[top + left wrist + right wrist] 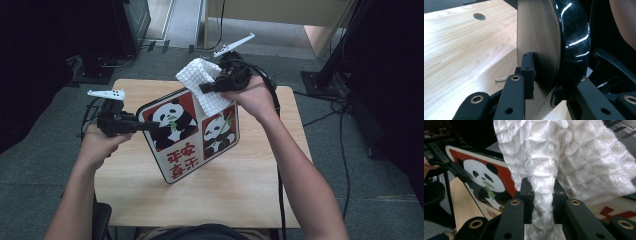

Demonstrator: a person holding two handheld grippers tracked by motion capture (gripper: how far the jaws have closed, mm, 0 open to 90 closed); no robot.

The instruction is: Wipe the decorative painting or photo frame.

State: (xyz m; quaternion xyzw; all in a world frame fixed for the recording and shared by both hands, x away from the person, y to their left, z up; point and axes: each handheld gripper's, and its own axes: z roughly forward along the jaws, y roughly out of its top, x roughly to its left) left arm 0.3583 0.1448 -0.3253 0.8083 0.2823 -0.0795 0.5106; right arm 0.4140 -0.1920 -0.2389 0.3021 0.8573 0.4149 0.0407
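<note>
A grey carpeted floor runs around a small light-wood desk, with black stands and loose cables at the edges of the room. One round cable hole sits in the desk top, seen from the left gripper view, and a small metal pin lies on the wood.

There is one panda tray, held tilted above the desk with its lower corner close to the top; whether it touches cannot be told. Its face carries two panda pictures on red panels, each panda with green bamboo, and a line of red Chinese characters along the lower edge, upside down from the high view and not readable. Its back is wood-grained with a glossy black rim.

There are two tools. The left tool is clamped on the tray's left edge, one pad on the wood-grained back and the other on the front side. The right tool is closed on one white waffle-weave cloth, pinching a bunched fold between its pads, while the rest of the cloth hangs over the tray's upper edge between the two pandas.
</note>
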